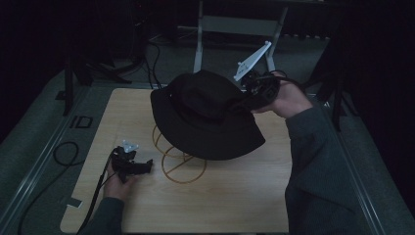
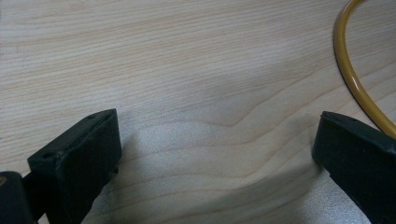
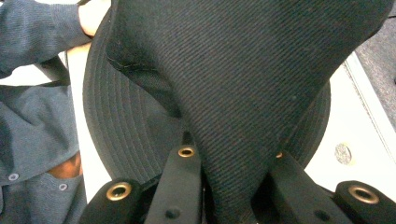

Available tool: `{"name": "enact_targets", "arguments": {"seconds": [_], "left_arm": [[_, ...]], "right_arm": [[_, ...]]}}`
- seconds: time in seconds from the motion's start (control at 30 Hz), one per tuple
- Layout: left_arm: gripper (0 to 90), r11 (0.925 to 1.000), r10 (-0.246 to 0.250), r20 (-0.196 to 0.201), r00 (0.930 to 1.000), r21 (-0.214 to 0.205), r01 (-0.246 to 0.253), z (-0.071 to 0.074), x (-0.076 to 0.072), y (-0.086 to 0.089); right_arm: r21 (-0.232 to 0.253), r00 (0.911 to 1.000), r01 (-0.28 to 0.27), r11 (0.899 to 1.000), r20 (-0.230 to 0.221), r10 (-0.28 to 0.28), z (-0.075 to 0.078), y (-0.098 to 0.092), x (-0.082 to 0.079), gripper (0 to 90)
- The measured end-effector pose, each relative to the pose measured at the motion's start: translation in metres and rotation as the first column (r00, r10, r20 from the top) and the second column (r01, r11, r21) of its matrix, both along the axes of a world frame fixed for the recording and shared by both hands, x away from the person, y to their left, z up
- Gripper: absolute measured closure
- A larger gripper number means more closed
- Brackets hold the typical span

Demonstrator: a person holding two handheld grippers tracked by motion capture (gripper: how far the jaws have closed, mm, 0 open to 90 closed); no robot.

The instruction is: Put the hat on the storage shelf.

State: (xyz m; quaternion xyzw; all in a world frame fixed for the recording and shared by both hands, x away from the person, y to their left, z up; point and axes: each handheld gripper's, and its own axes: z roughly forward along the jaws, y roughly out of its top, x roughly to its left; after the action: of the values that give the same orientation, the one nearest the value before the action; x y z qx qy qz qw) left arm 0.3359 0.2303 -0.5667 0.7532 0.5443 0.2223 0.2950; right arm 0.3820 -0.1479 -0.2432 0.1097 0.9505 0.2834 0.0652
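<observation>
A person's right gripper (image 1: 250,94) is pinching the crown of a black hat (image 1: 203,115), holding it above a yellow wire stand (image 1: 178,159) on the wooden table (image 1: 220,205). The left gripper (image 1: 139,166) is resting nearby, jaws spread wide over bare wood.

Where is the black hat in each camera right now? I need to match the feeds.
High view: the black hat sits centre frame, above the yellow wire stand, its crown pinched by the right gripper.
Left gripper view: the hat is outside this frame; the left gripper hangs open over the table.
Right gripper view: the hat rises from between the jaws.
Shared landmark: the pale wooden table.
</observation>
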Motion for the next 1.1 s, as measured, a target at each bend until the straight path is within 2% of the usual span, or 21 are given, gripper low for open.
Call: {"name": "enact_targets", "arguments": {"seconds": [0.47,0.63,1.1], "left_arm": [[1.5,1.0000,0.000,0.000,1.0000,0.001,0.000,0.000,0.000,0.000],[1.6,1.0000,0.000,0.000,1.0000,0.000,0.000,0.000,0.000,0.000],[1.5,1.0000,0.007,0.000,1.0000,0.000,-0.007,0.000,-0.001,0.000]], "right_arm": [[-0.014,0.9986,-0.053,0.999,0.001,0.053,0.000,0.024,-0.003,85.0],[-0.043,0.9983,-0.058,0.997,-0.011,0.058,-0.007,0.033,-0.002,84.9],[-0.073,0.9959,-0.084,0.994,-0.040,0.081,-0.018,0.054,0.002,84.4]]}}
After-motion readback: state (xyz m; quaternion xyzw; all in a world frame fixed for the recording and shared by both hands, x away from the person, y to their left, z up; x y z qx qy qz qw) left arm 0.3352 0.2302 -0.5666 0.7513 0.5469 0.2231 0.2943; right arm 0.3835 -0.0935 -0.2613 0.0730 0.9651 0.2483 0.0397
